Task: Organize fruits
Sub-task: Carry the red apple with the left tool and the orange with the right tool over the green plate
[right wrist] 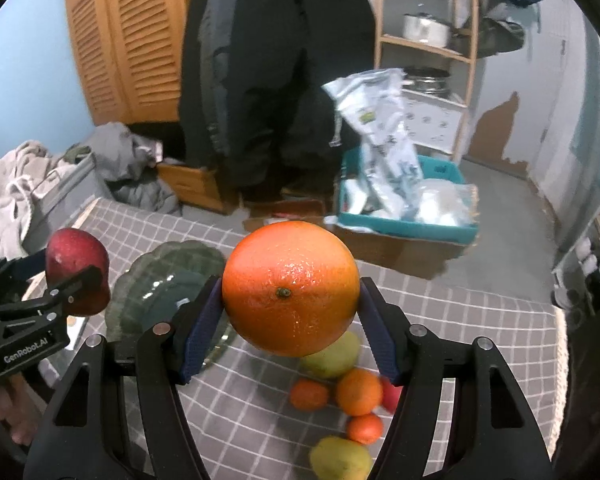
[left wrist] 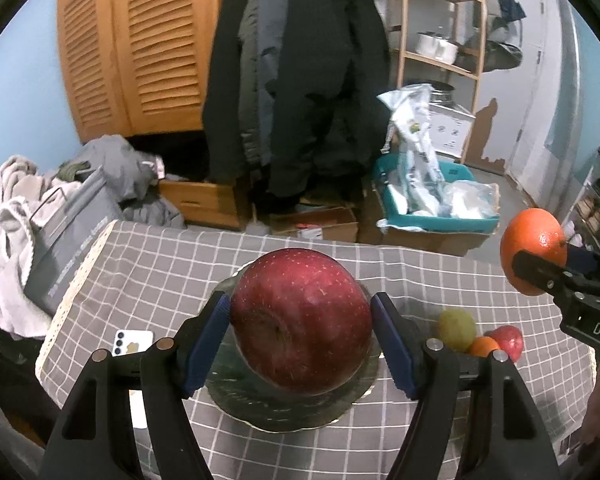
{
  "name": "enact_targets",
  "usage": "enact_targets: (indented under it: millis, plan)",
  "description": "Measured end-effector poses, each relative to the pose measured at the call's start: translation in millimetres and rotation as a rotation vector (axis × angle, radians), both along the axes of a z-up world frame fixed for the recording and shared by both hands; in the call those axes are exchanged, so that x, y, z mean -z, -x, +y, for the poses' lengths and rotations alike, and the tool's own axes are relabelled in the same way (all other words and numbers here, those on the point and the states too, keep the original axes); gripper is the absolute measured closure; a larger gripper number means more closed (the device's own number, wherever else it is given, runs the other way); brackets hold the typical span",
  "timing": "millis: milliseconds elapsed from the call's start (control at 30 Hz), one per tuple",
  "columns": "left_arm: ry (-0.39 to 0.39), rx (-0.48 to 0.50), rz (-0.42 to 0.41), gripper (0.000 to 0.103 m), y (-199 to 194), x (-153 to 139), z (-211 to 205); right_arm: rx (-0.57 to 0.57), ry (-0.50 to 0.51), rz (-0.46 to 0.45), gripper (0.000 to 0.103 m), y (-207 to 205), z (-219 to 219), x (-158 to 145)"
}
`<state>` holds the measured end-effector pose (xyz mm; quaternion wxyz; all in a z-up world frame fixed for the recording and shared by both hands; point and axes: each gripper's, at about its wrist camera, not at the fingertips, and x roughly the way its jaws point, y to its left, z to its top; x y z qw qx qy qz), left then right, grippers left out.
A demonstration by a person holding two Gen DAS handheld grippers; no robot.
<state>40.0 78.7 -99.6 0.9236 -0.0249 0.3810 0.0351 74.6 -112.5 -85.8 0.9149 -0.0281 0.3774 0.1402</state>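
My left gripper [left wrist: 300, 328] is shut on a big red apple [left wrist: 302, 322] and holds it above a green glass plate [left wrist: 292, 408] on the checked tablecloth. My right gripper [right wrist: 290, 320] is shut on a large orange [right wrist: 290, 286], held in the air right of the plate [right wrist: 160, 280]. The right gripper with the orange [left wrist: 534, 250] shows at the right edge of the left wrist view. The left gripper with the apple [right wrist: 78, 272] shows at the left of the right wrist view. Loose fruits lie on the cloth: green pears [right wrist: 334, 356], small oranges [right wrist: 358, 392] and a red fruit [right wrist: 390, 396].
A white phone [left wrist: 134, 342] lies on the cloth left of the plate. Beyond the table's far edge are a grey box [left wrist: 72, 236], clothes, a wooden cabinet, hanging coats and a teal basket [left wrist: 432, 216] on cardboard boxes.
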Motion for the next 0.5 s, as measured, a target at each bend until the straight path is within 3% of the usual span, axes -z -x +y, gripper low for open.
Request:
enact_targets:
  millis: [500]
  plan:
    - [0.005, -0.097, 0.104, 0.029, -17.0, 49.2, 58.5, -0.143, 0.033, 0.131, 0.036, -45.9, 93.5, 47.8]
